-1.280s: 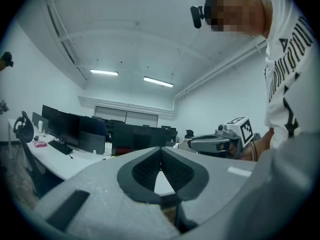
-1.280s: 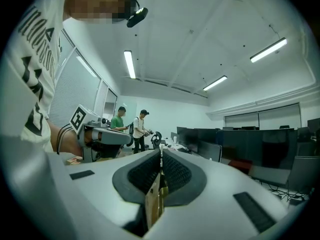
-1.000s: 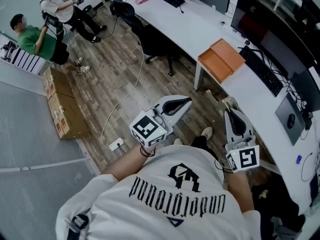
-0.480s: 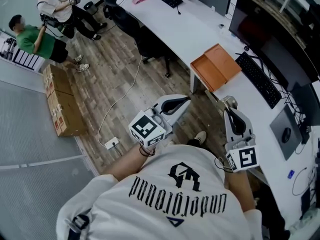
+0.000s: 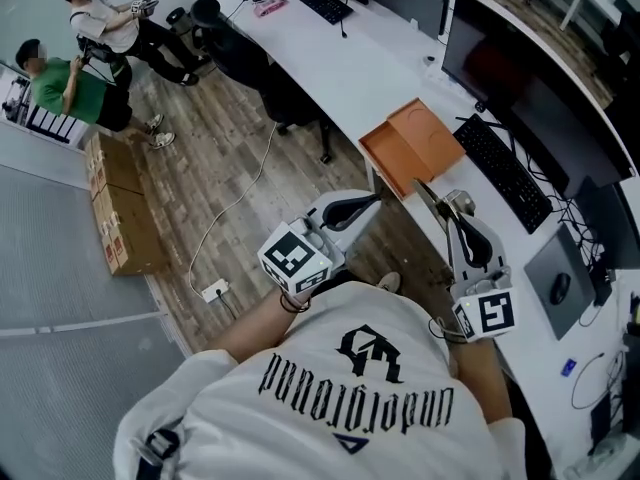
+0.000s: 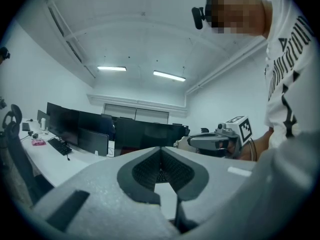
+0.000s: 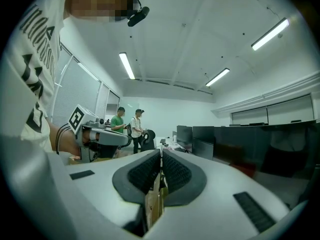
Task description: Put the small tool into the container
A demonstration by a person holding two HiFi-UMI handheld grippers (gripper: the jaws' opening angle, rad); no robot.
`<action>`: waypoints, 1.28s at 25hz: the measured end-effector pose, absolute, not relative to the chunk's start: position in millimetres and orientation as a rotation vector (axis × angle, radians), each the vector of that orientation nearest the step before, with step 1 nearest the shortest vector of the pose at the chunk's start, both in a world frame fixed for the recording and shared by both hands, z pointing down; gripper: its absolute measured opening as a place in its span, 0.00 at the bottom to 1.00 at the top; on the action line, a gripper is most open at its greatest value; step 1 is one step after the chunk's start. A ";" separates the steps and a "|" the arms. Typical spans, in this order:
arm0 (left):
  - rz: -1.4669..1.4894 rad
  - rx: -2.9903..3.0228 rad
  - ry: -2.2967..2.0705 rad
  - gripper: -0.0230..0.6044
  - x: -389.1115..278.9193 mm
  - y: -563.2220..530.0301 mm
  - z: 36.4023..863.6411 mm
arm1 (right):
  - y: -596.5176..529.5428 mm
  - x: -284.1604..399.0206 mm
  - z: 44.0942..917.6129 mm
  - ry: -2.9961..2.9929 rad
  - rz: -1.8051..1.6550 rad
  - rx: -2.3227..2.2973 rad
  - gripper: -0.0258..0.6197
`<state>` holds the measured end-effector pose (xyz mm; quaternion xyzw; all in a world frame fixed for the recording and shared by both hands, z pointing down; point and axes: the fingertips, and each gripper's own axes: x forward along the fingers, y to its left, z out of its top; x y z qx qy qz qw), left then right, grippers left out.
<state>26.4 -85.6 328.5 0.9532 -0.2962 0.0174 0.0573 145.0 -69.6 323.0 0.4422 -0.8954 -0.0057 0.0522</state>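
An orange open-lidded container [image 5: 410, 146] sits on the edge of the long white desk [image 5: 350, 63], ahead of both grippers. My right gripper [image 5: 454, 208] is held at chest height, its jaws shut on a thin tan small tool [image 5: 427, 196] that sticks out past the tips toward the container. In the right gripper view the tool [image 7: 154, 199] shows as a flat strip pinched between the dark pads [image 7: 176, 173]. My left gripper [image 5: 376, 200] hovers over the wooden floor, left of the right one, shut with nothing in it; its pads [image 6: 145, 170] meet at the tip.
A keyboard [image 5: 503, 173] and dark monitors [image 5: 520, 98] lie right of the container. A black office chair [image 5: 250, 63] stands by the desk. Cardboard boxes [image 5: 120, 203], a power strip [image 5: 215, 290] with cable, and two people [image 5: 70, 83] are at the left.
The desk and orange container have slid left and nearer in the head view as the person walks. Both grippers keep the same pose and grip.
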 end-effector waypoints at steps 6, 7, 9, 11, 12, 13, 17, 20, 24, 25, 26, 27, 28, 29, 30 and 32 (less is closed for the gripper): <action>0.058 2.880 -0.904 0.06 35.5 -103.8 331.3 | -85.5 158.7 325.7 -2.718 -0.004 1.365 0.08; 0.058 2.883 -0.897 0.06 36.9 -108.0 331.3 | -88.9 159.7 325.9 -2.714 -0.002 1.369 0.08; 0.055 2.886 -0.882 0.06 39.9 -117.8 331.7 | -96.9 161.1 325.5 -2.708 -0.002 1.380 0.08; 0.054 2.889 -0.864 0.06 43.6 -126.8 331.9 | -104.4 162.2 325.1 -2.703 0.000 1.392 0.08; 0.057 2.893 -0.855 0.06 45.4 -130.9 331.9 | -108.1 162.7 325.4 -2.701 0.002 1.397 0.08; 0.062 2.897 -0.848 0.06 46.9 -135.1 332.0 | -112.3 162.9 326.1 -2.697 0.006 1.401 0.08; 0.075 2.899 -0.831 0.06 45.2 -155.4 334.1 | -132.3 159.9 329.8 -2.686 0.020 1.410 0.08; 0.087 2.890 -0.824 0.06 40.9 -168.7 339.4 | -145.6 154.7 334.6 -2.685 0.034 1.414 0.08; 0.099 2.883 -0.811 0.06 36.2 -190.8 345.3 | -166.8 147.0 341.3 -2.683 0.066 1.418 0.08; 0.102 2.880 -0.806 0.06 35.1 -196.8 346.9 | -172.6 144.8 342.6 -2.682 0.072 1.418 0.08; 0.106 2.875 -0.799 0.06 33.8 -202.2 348.9 | -177.9 142.4 343.9 -2.679 0.077 1.419 0.08; 0.111 2.870 -0.790 0.06 32.3 -206.7 351.1 | -182.6 139.7 345.6 -2.675 0.083 1.419 0.08; 0.117 2.865 -0.782 0.06 30.6 -210.5 353.4 | -186.8 136.9 347.7 -2.670 0.090 1.419 0.08; 0.122 2.861 -0.773 0.06 29.0 -214.5 355.6 | -191.2 134.2 350.1 -2.665 0.098 1.419 0.08; 0.126 2.859 -0.765 0.06 27.6 -219.1 357.8 | -196.1 131.5 352.6 -2.661 0.108 1.419 0.08; 0.137 2.855 -0.752 0.06 25.7 -229.1 362.8 | -205.9 125.9 358.0 -2.659 0.128 1.416 0.08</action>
